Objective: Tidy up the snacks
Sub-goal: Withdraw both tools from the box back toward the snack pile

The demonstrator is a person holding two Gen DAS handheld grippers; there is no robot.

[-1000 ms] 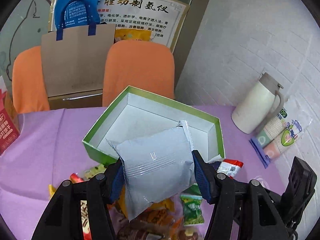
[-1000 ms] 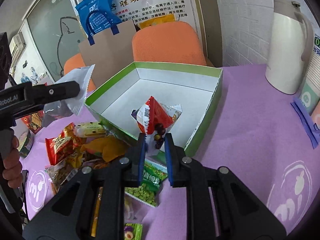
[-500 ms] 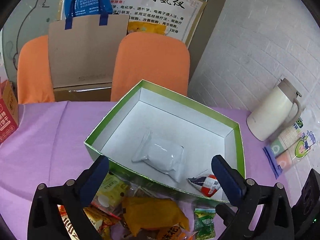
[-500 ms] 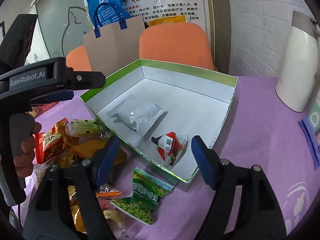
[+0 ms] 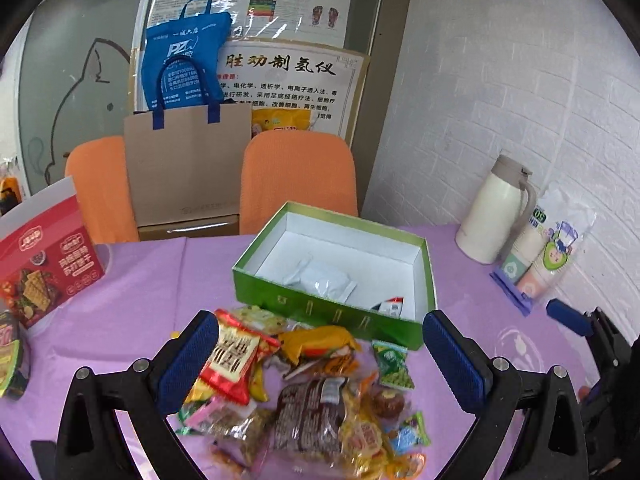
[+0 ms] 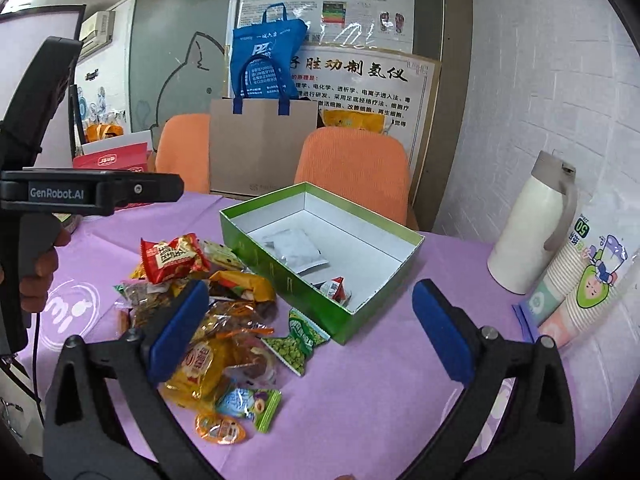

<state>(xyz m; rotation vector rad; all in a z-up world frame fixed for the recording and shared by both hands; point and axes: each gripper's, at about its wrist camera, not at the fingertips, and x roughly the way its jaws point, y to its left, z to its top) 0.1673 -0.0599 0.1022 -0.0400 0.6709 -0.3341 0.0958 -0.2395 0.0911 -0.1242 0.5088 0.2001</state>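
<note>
A green box with a white inside stands on the purple table. In it lie a white packet and a small red-and-white packet. A heap of loose snack packets lies in front of the box. My left gripper hangs open above the heap, holding nothing. My right gripper is open too, over the heap's right side and a green pea packet. The left gripper's body and a hand show at the left of the right wrist view.
A cream thermos jug and a sleeve of paper cups stand at the right by the white brick wall. A red snack carton stands at the left. Two orange chairs and a paper bag are behind the table.
Both grippers let go of their packets, which now lie in the box. Both have opened wide and drawn back and up, over the heap of snacks.
</note>
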